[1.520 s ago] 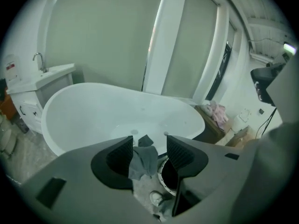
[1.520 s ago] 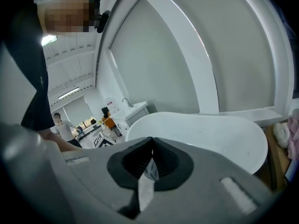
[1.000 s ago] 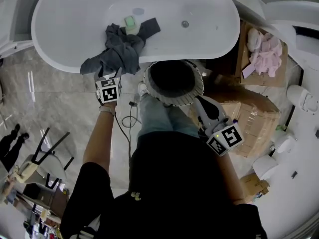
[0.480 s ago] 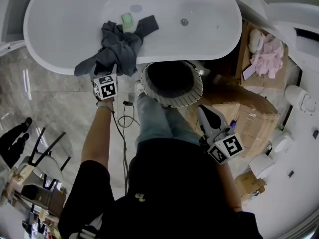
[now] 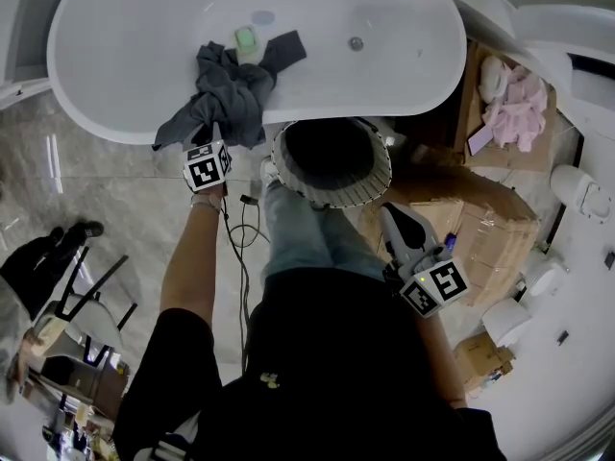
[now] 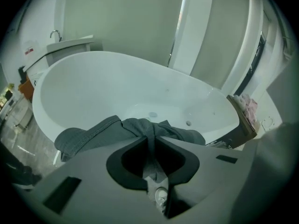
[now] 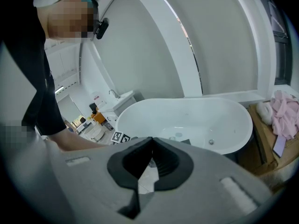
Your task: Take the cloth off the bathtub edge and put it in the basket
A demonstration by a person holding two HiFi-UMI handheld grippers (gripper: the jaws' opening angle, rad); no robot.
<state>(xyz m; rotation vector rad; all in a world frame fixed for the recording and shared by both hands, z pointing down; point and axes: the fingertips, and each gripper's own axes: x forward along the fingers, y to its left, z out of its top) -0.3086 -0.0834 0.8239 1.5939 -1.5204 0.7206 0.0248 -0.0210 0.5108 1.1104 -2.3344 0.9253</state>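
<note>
Left gripper (image 6: 153, 136), its jaws just closed, clamps a fold of the cloth (image 5: 231, 89) draped over the tub rim (image 5: 106, 118), ready to lift it toward the basket (image 5: 332, 195). Right gripper (image 7: 152, 141) hangs back, jaws together, empty.

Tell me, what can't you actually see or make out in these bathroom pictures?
Basket bottom: head view, its inside is just dark.
Small green thing beside the cloth: head view, too small to identify.
How much cloth the left gripper holds, its jaws having just been closing on it: left gripper view, its own body covers the fold.
</note>
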